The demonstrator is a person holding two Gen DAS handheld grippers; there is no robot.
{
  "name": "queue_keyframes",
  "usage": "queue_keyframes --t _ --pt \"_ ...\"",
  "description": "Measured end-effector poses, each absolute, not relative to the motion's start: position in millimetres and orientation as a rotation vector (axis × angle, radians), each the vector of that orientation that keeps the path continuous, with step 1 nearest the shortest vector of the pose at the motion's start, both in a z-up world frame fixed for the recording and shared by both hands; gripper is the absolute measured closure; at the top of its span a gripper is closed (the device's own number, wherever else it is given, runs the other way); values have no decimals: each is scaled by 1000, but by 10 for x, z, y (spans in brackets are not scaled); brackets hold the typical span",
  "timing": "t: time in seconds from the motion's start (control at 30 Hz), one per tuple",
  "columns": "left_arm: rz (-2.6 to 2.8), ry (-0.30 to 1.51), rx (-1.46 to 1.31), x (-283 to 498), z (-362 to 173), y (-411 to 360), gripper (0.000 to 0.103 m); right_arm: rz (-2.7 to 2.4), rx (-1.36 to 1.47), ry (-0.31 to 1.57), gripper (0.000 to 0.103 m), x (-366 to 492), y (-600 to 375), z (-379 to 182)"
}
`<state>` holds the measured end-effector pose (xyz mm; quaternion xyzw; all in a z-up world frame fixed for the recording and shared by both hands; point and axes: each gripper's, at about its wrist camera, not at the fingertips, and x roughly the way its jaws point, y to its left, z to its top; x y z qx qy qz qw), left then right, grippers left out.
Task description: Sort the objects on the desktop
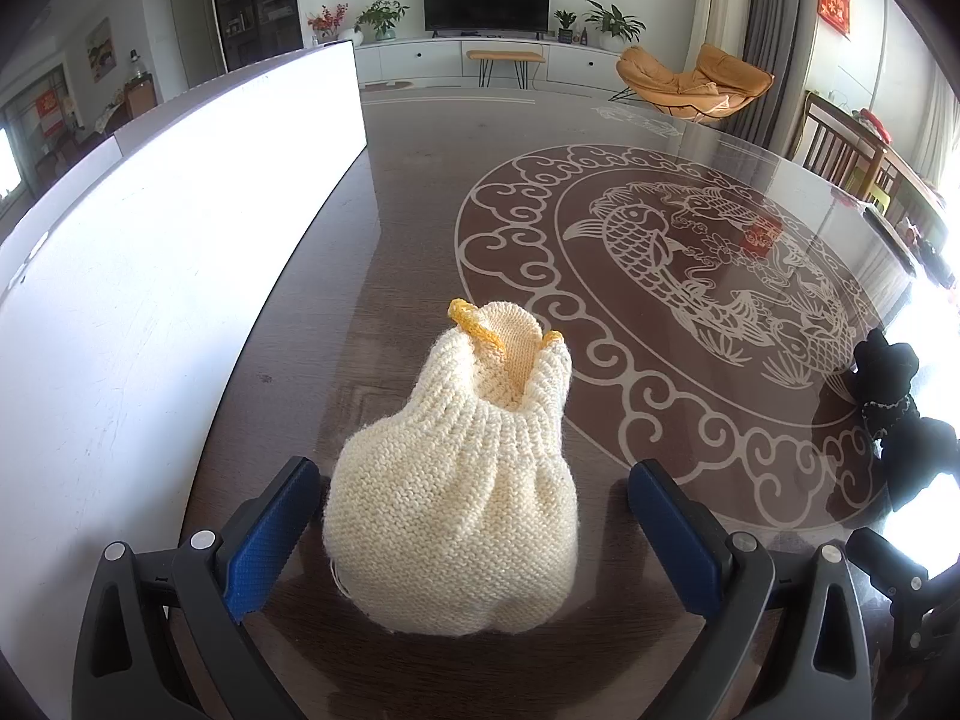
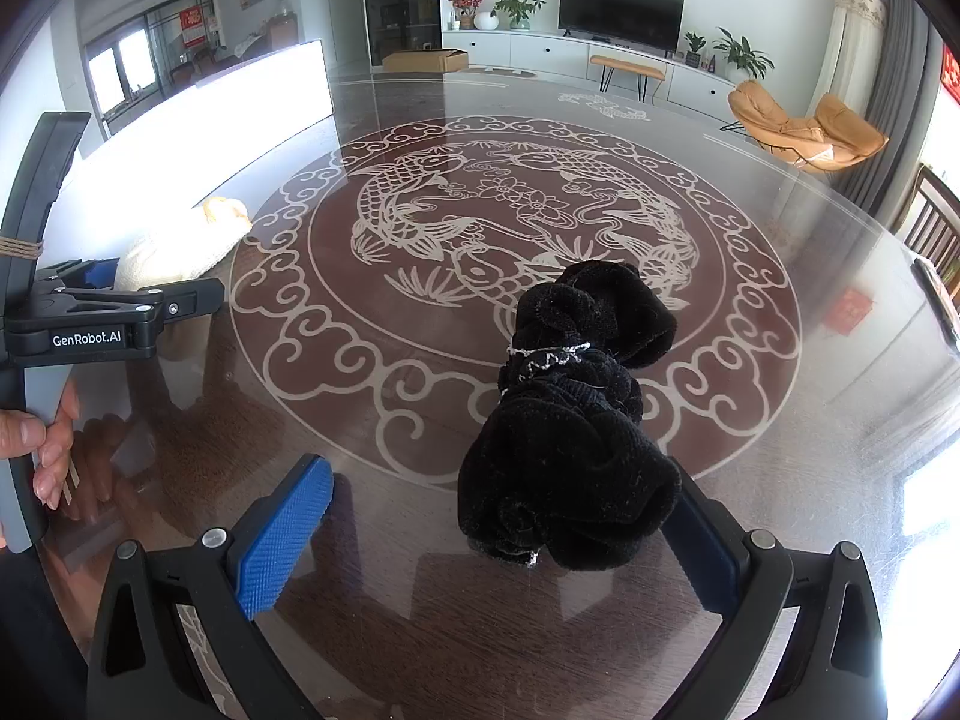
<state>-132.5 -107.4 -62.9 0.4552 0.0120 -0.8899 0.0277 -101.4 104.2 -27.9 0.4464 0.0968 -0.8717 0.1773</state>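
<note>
A cream knitted sock bundle (image 1: 462,480) with a yellow trim lies on the dark glass-topped table (image 1: 420,210). My left gripper (image 1: 474,534) is open around it, a blue pad on each side, not touching. The bundle also shows at the left in the right wrist view (image 2: 180,246). A black rolled sock bundle (image 2: 570,420) lies on the table between the jaws of my right gripper (image 2: 498,534), which is open; its right pad touches or nearly touches the bundle. The black bundle also shows at the right edge of the left wrist view (image 1: 894,402).
A long white box (image 1: 150,252) stands along the table's left side. The table top carries a round fish pattern (image 2: 510,228). The left gripper's body (image 2: 90,324) and a hand show at the left of the right wrist view. Chairs (image 1: 852,150) stand at the right.
</note>
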Motion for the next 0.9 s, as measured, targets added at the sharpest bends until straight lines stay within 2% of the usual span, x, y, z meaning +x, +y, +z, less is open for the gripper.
queue_keyframes --t 0.9 --pt "-2740 31 1420 -1337 -637 -1071 0 -2467 1263 274 0 -1012 1040 -277"
